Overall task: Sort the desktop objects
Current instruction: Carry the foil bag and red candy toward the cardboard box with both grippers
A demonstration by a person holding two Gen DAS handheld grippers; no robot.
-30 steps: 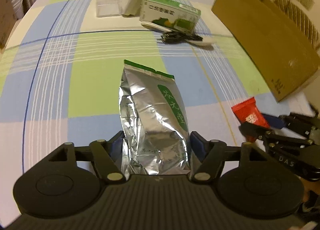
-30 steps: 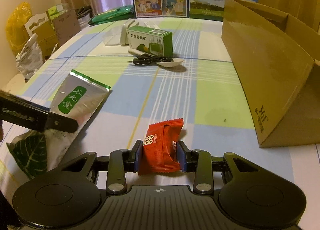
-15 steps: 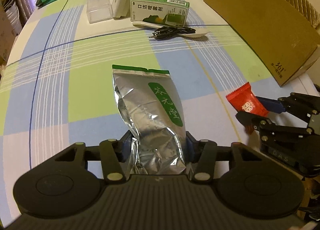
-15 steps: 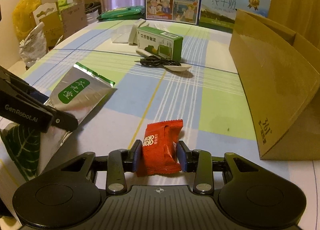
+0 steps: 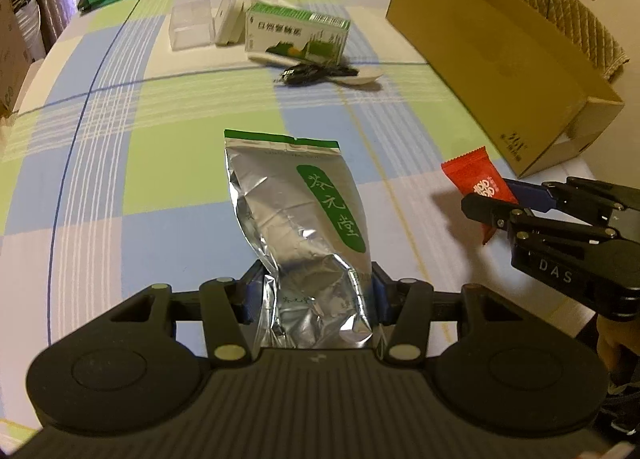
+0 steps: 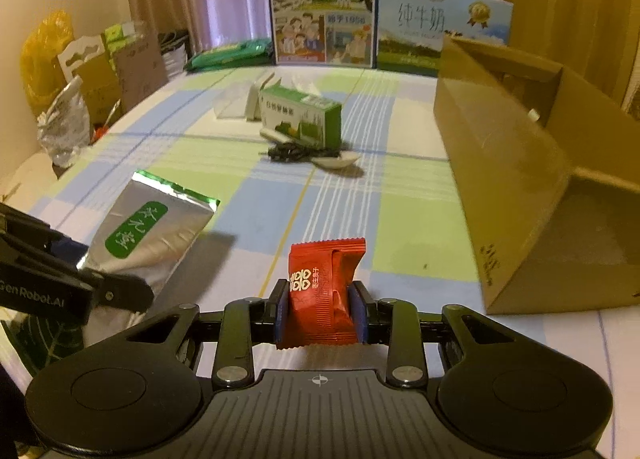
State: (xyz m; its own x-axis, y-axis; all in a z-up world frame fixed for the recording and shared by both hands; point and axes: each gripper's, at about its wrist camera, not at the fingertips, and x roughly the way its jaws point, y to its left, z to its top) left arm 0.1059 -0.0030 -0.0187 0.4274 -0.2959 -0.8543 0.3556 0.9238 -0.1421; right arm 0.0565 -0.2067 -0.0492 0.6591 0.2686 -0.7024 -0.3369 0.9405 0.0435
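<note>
Two packets are held clear of the checked tablecloth (image 5: pixel 160 163), one in each gripper. The left gripper (image 5: pixel 316 291) is closed on the bottom end of a silver foil tea pouch (image 5: pixel 296 219), whose green-edged top sticks out forward. The right gripper (image 6: pixel 320 311) is clamped across the middle of a red candy wrapper (image 6: pixel 324 291). Both are judged light and soft — crinkly film that dents under the pads and is probably slick. The pouch, taken at one end, may droop or slide, so a hold nearer its middle would be safer; the candy is well seated. An open cardboard box (image 6: pixel 500 187) lies on its side at the right — probably where they are to be dropped.
</note>
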